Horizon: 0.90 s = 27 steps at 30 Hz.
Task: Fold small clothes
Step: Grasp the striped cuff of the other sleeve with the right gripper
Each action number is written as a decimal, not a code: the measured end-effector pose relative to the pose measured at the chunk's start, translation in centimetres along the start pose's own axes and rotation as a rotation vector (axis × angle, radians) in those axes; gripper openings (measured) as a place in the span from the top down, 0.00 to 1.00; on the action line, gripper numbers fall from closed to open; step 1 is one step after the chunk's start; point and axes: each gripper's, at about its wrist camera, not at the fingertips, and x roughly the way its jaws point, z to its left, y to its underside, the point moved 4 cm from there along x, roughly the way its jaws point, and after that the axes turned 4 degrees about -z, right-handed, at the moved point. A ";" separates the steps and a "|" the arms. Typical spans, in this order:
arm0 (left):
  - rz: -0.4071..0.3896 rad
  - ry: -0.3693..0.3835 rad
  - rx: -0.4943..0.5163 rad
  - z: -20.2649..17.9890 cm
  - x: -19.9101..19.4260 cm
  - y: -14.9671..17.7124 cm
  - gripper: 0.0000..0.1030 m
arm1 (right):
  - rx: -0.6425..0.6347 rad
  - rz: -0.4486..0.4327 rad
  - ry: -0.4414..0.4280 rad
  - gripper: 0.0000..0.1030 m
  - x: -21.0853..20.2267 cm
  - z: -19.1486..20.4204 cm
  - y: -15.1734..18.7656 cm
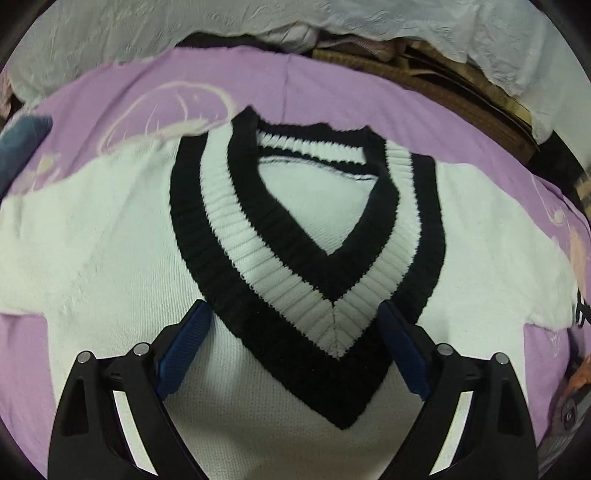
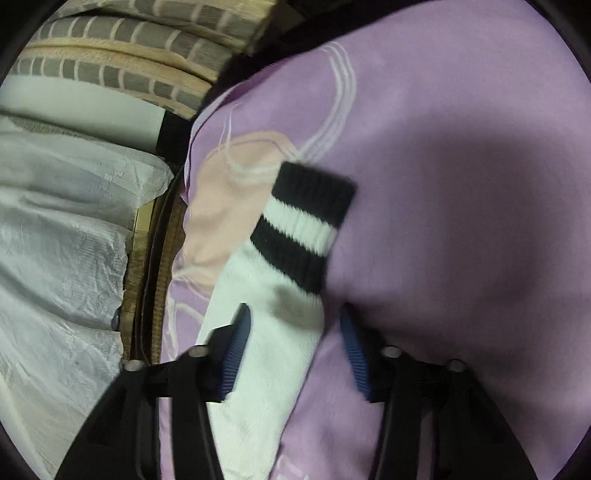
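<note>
Sweater (image 1: 122, 240), white knit with a black-and-white V-neck collar (image 1: 306, 236), spread front-up on the lilac bedsheet (image 1: 317, 88), neckline toward the crumpled white bedding (image 1: 110, 33) beyond the sheet's far edge. Left claw (image 1: 295, 332) spread wide and empty just above the knit, one blue pad either side of the collar's point, pinching nothing. Right claw (image 2: 295, 332) partly closed around the sleeve (image 2: 273, 295), which runs out toward its striped cuff (image 2: 306, 225); inner pad against the white knit, outer pad apart from it over bare sheet, so no pinch yet by the look of it. Likely to go wrong: closing with that outer pad low could gather the sheet along with the sleeve and drag it into the fold; a shallow bite on loose knit could slip and drop the sleeve crooked; a left grab at the thick ribbed collar could bunch the front instead of laying it flat. Hard to make out: sweater hem and lower body cut off behind the left claw's frame, far sleeve ends running out of that view, a dark smudge on the sleeve near the cuff that may be stain or shadow, motion blur over the right view, and brown clutter past the sheet's edge not identifiable
</note>
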 end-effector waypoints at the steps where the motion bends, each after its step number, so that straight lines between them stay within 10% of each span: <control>1: -0.001 -0.001 0.002 0.0 0.0 0.1 0.14 | -0.001 0.003 -0.009 0.80 0.4 -0.2 -0.1; 6: -0.006 0.044 -0.026 1.0 -0.5 0.0 0.14 | 0.008 0.038 -0.073 0.93 -0.5 -0.1 -0.3; 27: 0.016 0.085 -0.111 4.3 -1.0 -0.9 0.14 | -0.318 0.217 -0.311 0.93 -4.8 10.7 7.3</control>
